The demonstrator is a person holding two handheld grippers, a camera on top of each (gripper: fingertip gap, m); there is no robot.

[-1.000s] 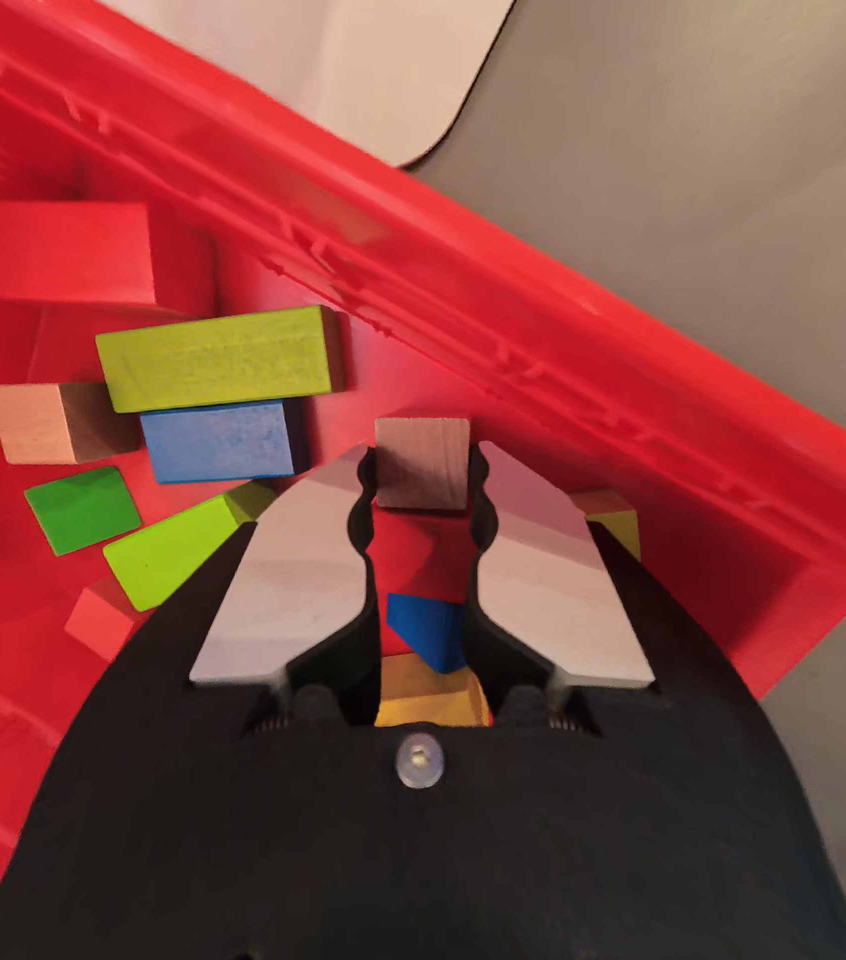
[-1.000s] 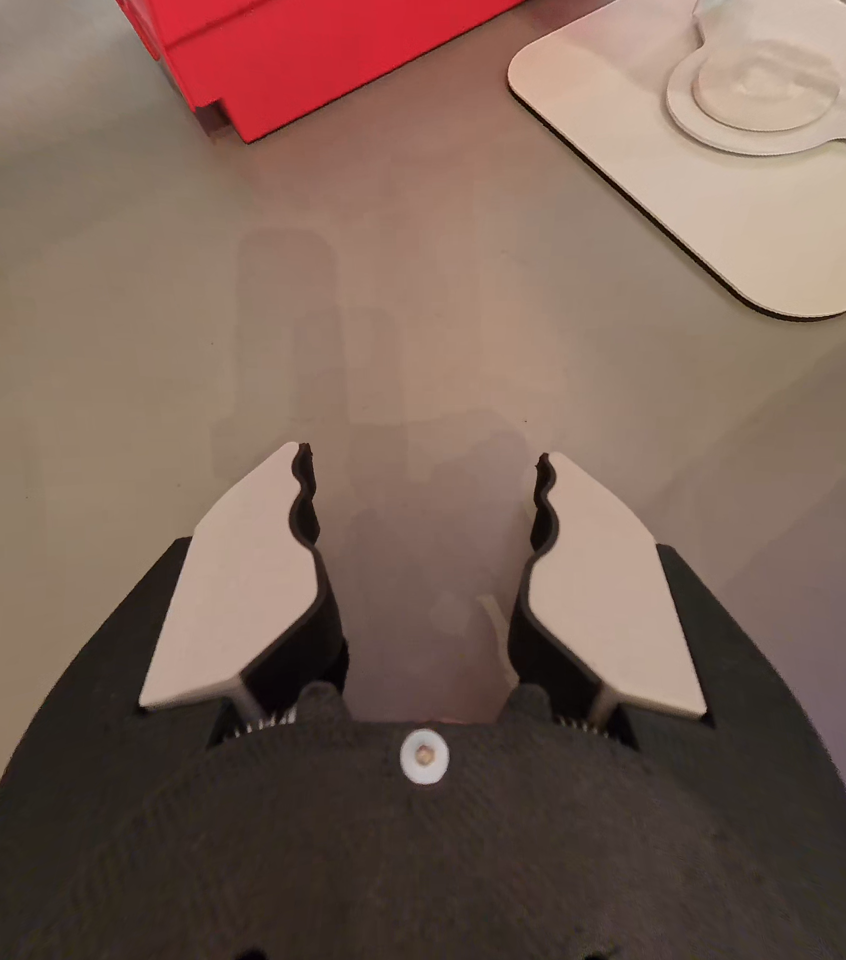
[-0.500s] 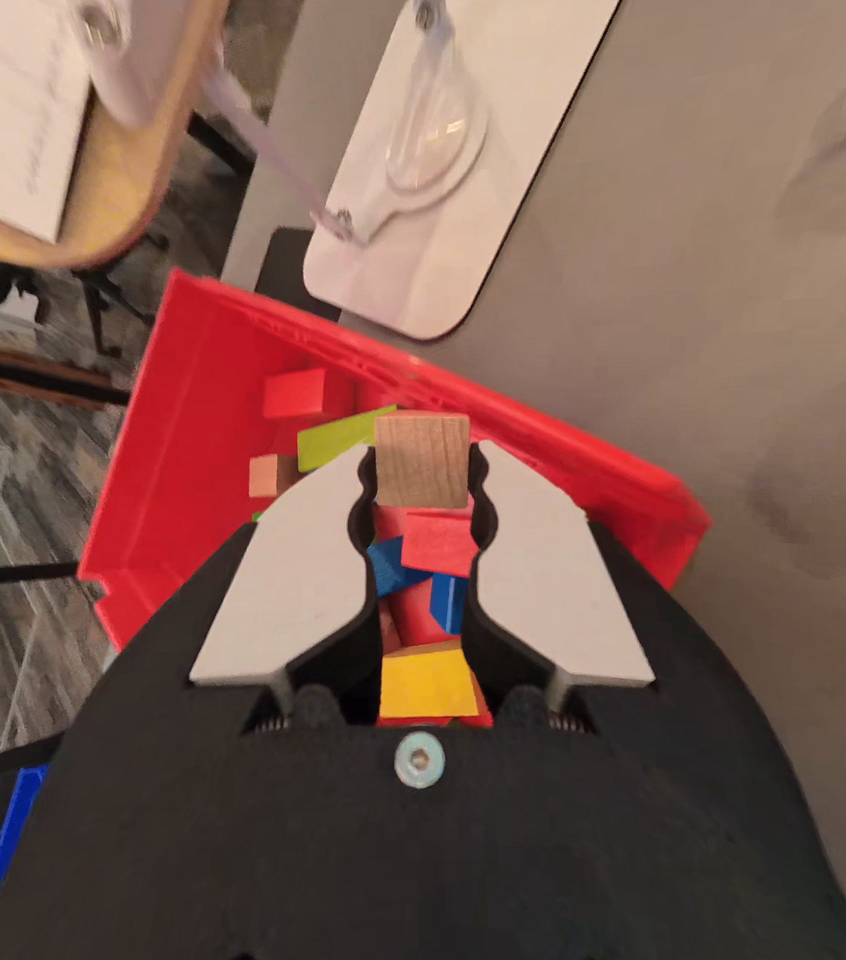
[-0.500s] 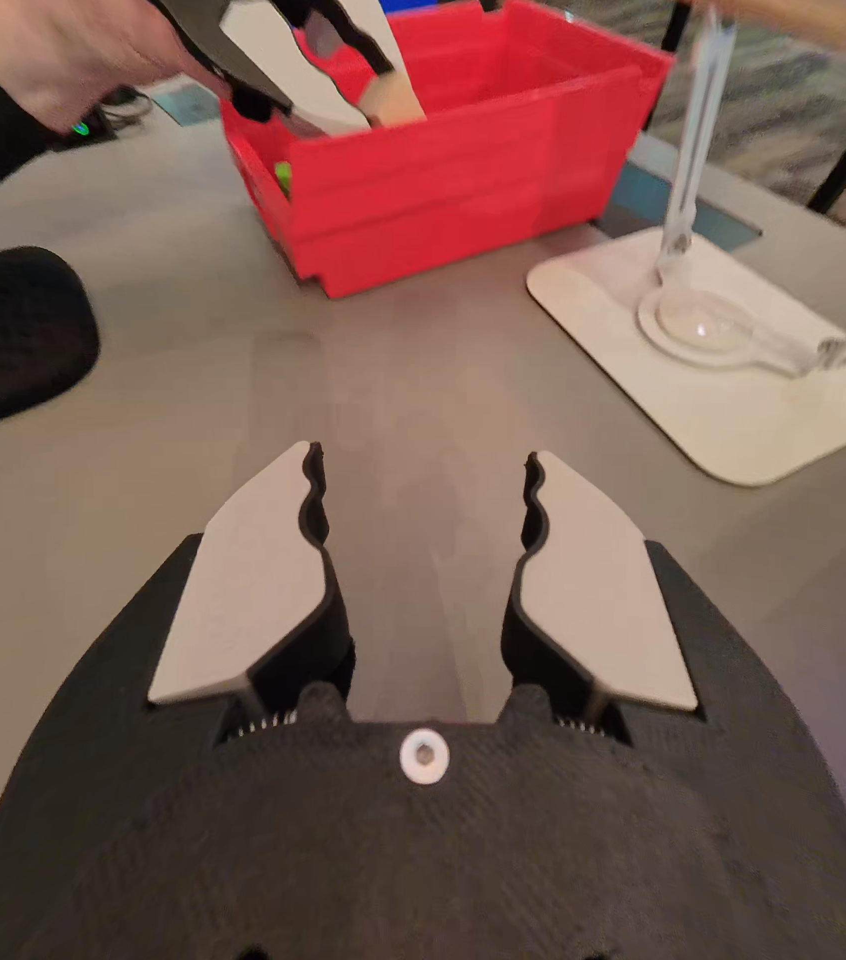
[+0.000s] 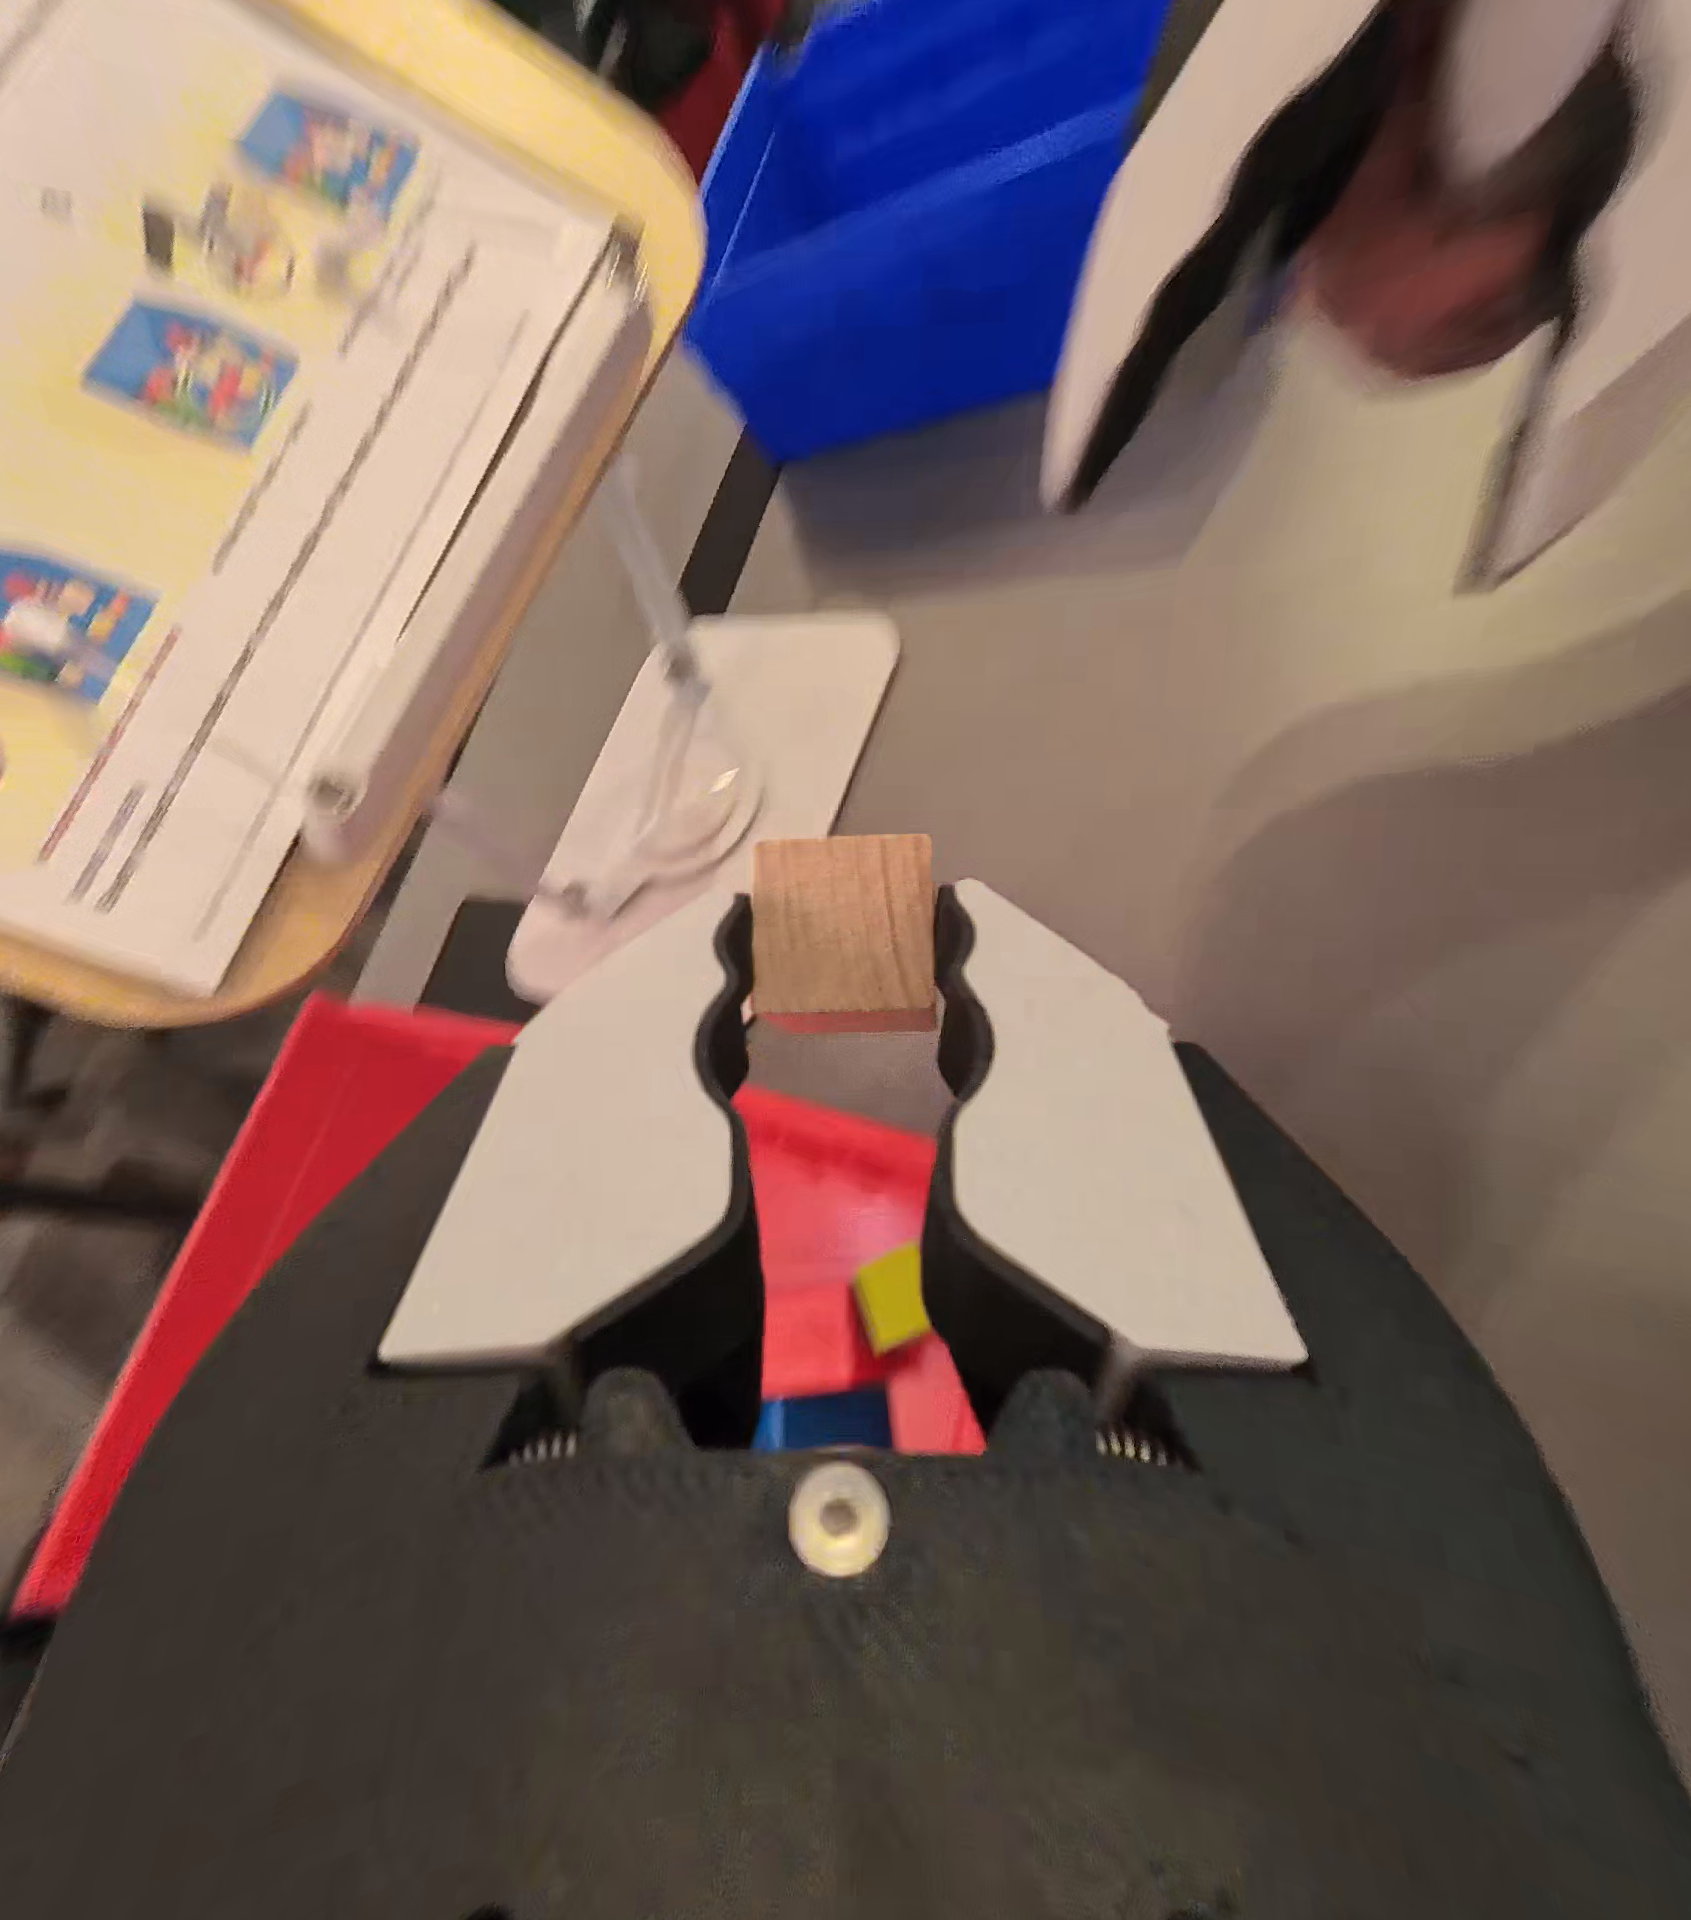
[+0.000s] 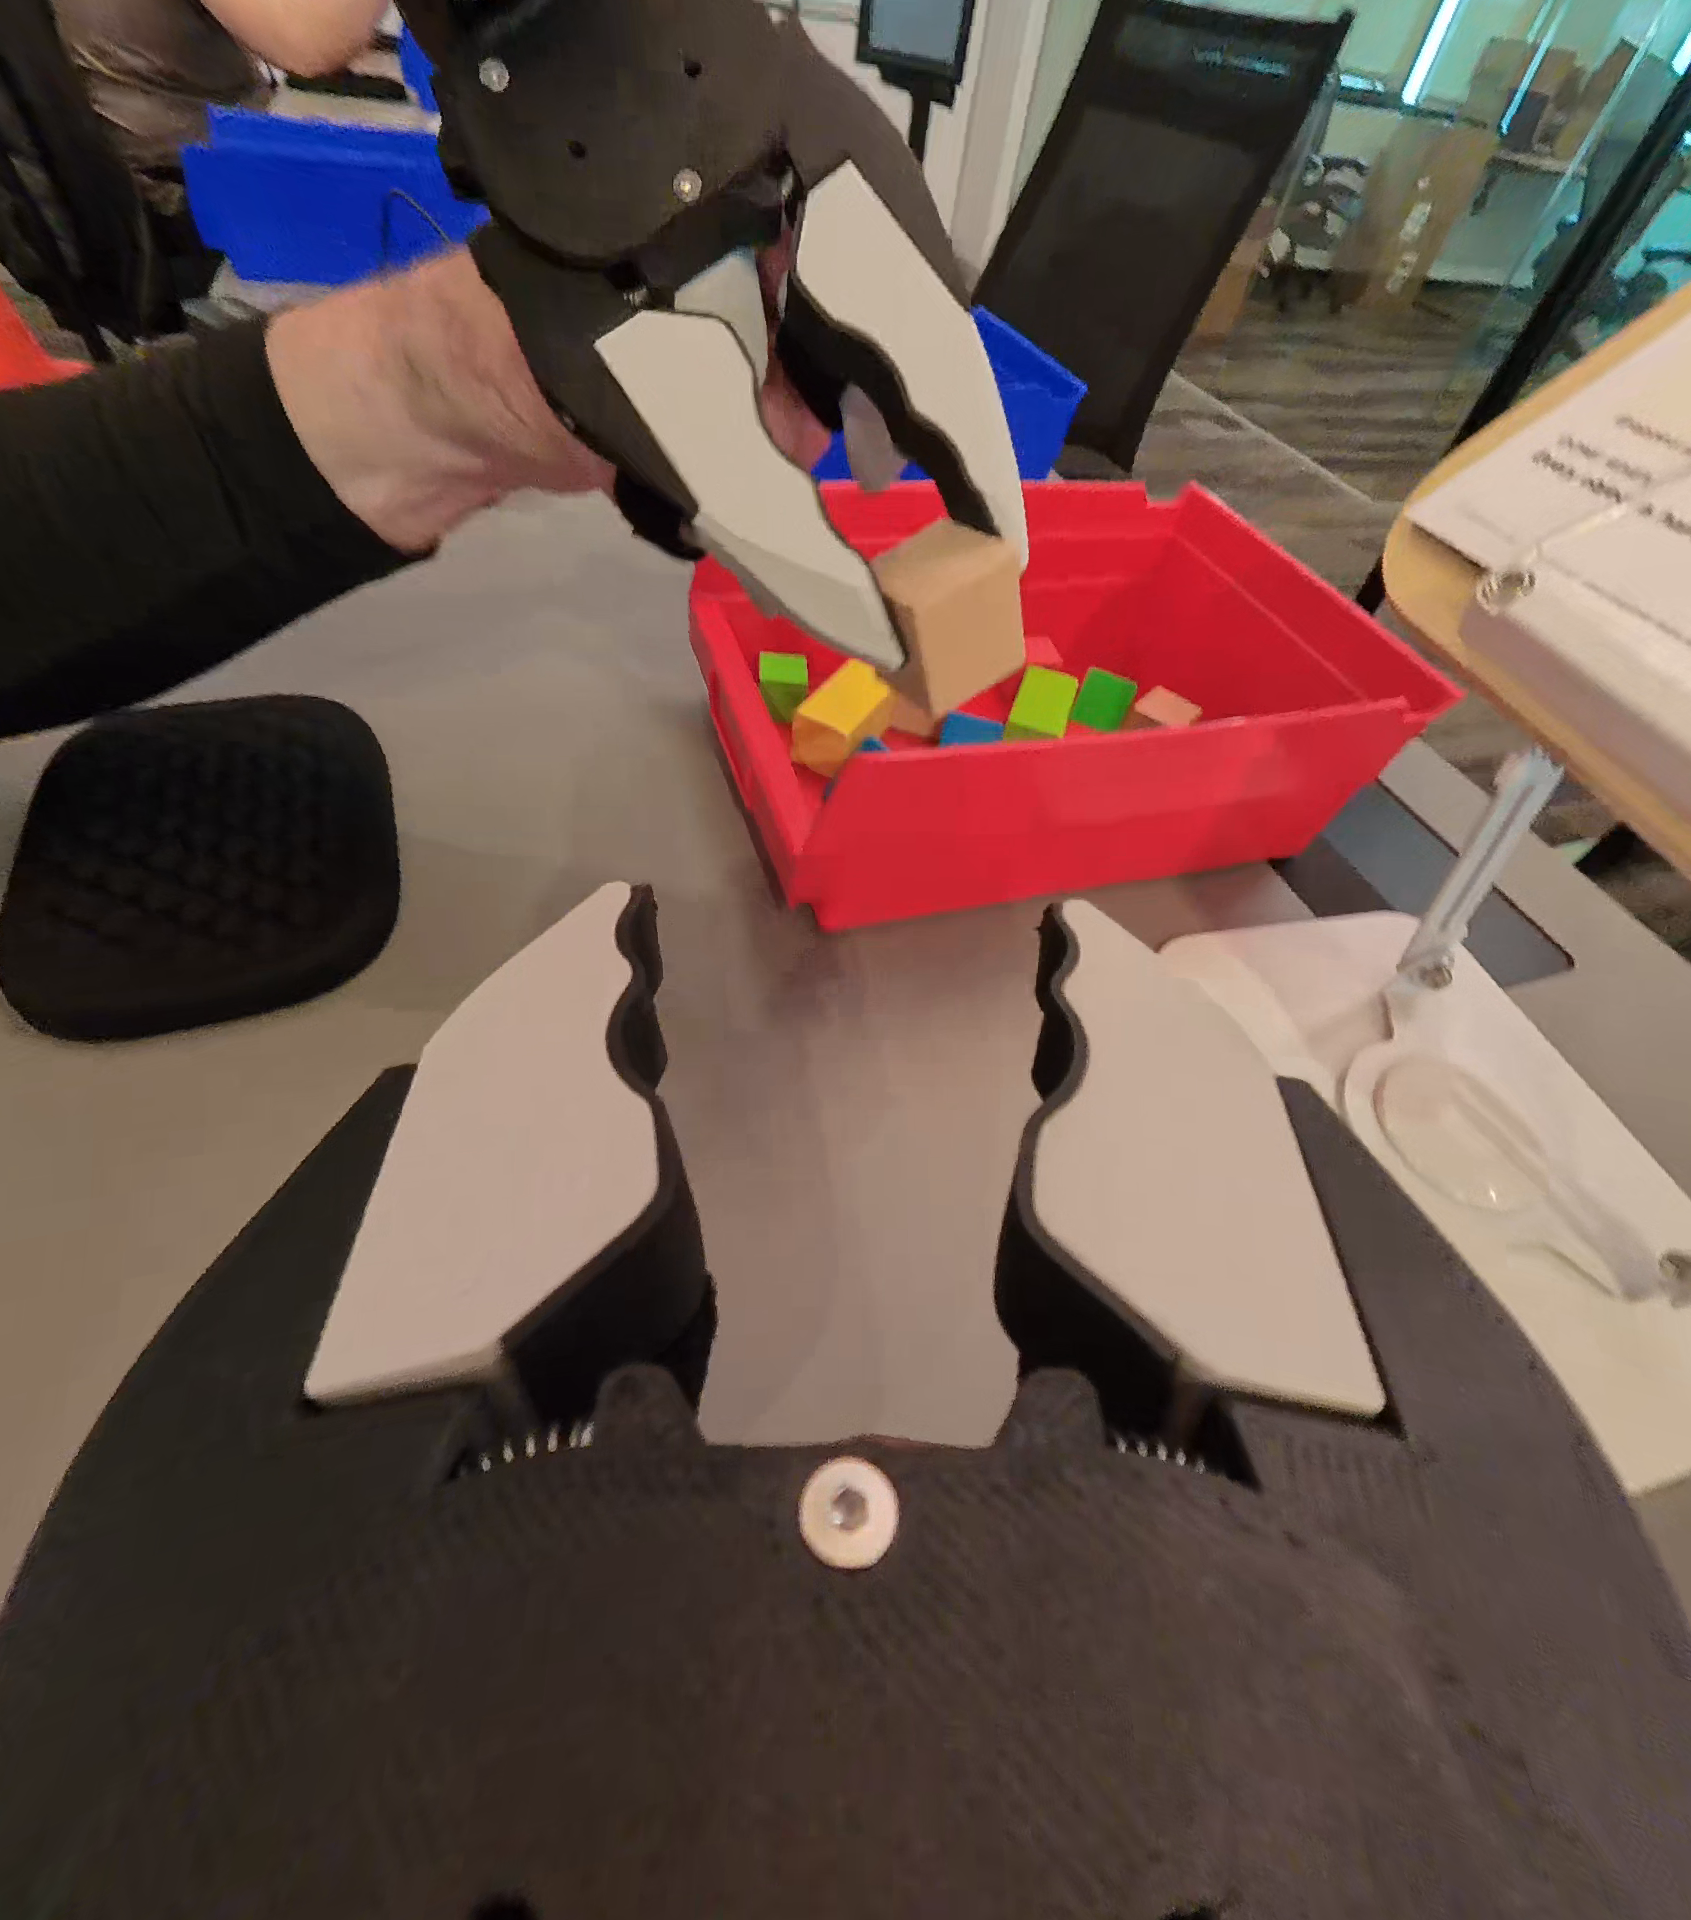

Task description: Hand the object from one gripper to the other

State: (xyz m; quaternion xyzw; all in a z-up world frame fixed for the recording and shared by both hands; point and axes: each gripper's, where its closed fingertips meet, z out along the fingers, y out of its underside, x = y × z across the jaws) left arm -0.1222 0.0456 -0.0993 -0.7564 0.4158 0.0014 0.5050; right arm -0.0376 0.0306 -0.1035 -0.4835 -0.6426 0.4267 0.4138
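One wooden block is clamped in the left tool above the red bin; the right tool is held apart, empty, so the handover is not yet done.

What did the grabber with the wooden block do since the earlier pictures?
The left gripper lifted the plain wooden block up out of the red bin, where it was down among the coloured blocks a moment ago; now it hangs above the bin. The right gripper tilted up from the grey table to face it. Unchanged: the left one keeps pinching the block, and the right stays open and empty.
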